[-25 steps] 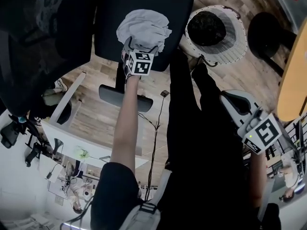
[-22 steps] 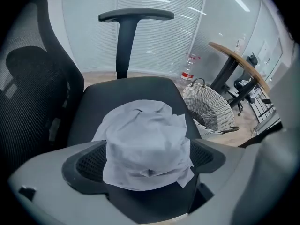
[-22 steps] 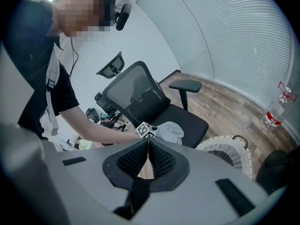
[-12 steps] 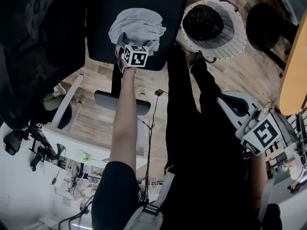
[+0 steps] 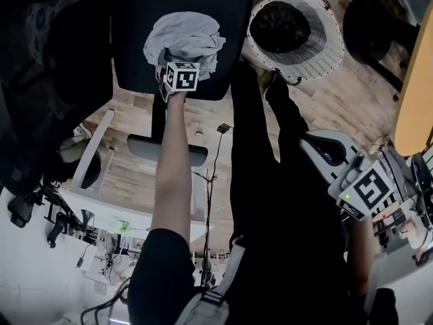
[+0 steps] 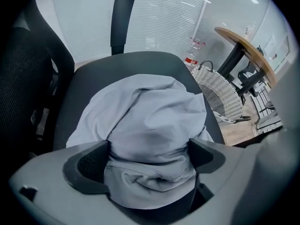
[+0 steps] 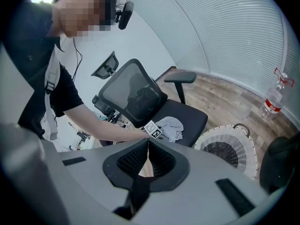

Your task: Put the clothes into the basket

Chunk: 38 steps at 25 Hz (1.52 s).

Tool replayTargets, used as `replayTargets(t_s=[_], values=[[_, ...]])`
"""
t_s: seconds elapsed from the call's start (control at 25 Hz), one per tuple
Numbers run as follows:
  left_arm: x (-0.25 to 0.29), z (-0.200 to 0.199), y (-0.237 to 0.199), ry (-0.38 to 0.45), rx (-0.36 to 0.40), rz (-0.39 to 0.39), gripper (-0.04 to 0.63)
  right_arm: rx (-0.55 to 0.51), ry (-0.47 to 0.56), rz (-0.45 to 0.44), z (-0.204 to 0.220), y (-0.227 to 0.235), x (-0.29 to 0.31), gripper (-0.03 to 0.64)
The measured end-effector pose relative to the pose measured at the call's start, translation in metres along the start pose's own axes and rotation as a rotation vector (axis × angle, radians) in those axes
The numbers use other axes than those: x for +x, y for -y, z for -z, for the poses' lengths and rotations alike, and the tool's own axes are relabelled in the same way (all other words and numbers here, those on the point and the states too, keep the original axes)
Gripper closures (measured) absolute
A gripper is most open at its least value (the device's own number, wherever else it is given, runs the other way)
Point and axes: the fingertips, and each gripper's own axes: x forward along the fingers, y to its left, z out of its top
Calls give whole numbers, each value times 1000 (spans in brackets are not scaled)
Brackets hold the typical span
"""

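Note:
A crumpled grey garment lies on the black seat of an office chair. My left gripper is at its near edge, and its jaws press a bunched fold of the cloth from both sides. To the right of the chair a white woven basket stands on the wooden floor, dark inside. Low at the right, far from the chair, my right gripper is shut with nothing between its pads.
The chair's mesh backrest rises at the left. A round wooden table and a dark stool stand beyond the basket. A water bottle is on the floor by the blinds. The person's black-trousered legs stand between chair and right gripper.
My left gripper has pushed forward into the grey garment's near edge, and cloth now fills its jaws. The right gripper has hardly moved.

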Motion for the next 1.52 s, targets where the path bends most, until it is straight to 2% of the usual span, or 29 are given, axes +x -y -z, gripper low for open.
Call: replayTargets(t_s=[0.44,0.6,0.64,0.84,0.92,1.24,1.52], values=[[9,0,1,-31,-30,69,66,26,9,0,5,1,-1,600],[9,0,-1,-45,-27,80,122,26,12,-4,5,-1,0,600],[8,-1,-2,-45,-28,80,151,25,15,-4,4,-1,0,600],[-1,-5,-6,-33,-53,86,419,18,29,-4,3,-5,-3,600],[-1,-5,-3,-37,-56,96,454,14,36,0,0,-6,-5,600],[-7,-8,-2,-58,-40,83,485,2,67,16,-5,-9,-12,600],[-39,-11,17,-55,-43,120,488,-22,101,17,-14,-19,-24,600]])
